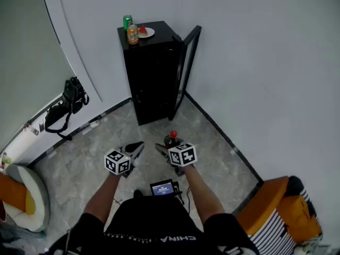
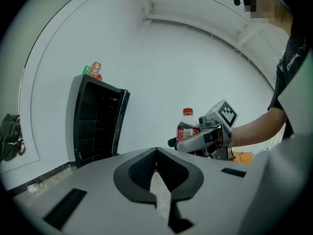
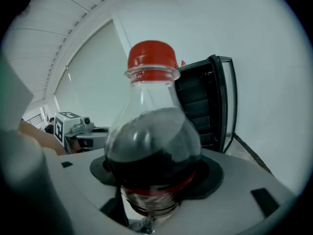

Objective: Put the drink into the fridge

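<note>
A cola bottle (image 3: 154, 146) with a red cap stands upright between the jaws of my right gripper (image 1: 168, 144), which is shut on its body. In the head view the bottle (image 1: 171, 138) is held above the floor, a short way in front of the black mini fridge (image 1: 151, 73). The fridge's glass door (image 1: 187, 68) is swung open to the right, and dark shelves (image 3: 200, 106) show inside. My left gripper (image 2: 156, 153) is beside the right one, jaws together at the tip and holding nothing. It looks toward the fridge (image 2: 98, 121).
On the fridge top are a green can (image 1: 127, 21), an orange can (image 1: 133, 34) and a small plate (image 1: 148, 33). A black bag (image 1: 66, 106) hangs on the left wall. An orange cushion (image 1: 18, 195) lies at the lower left, and an orange and striped bundle (image 1: 284, 214) at the lower right.
</note>
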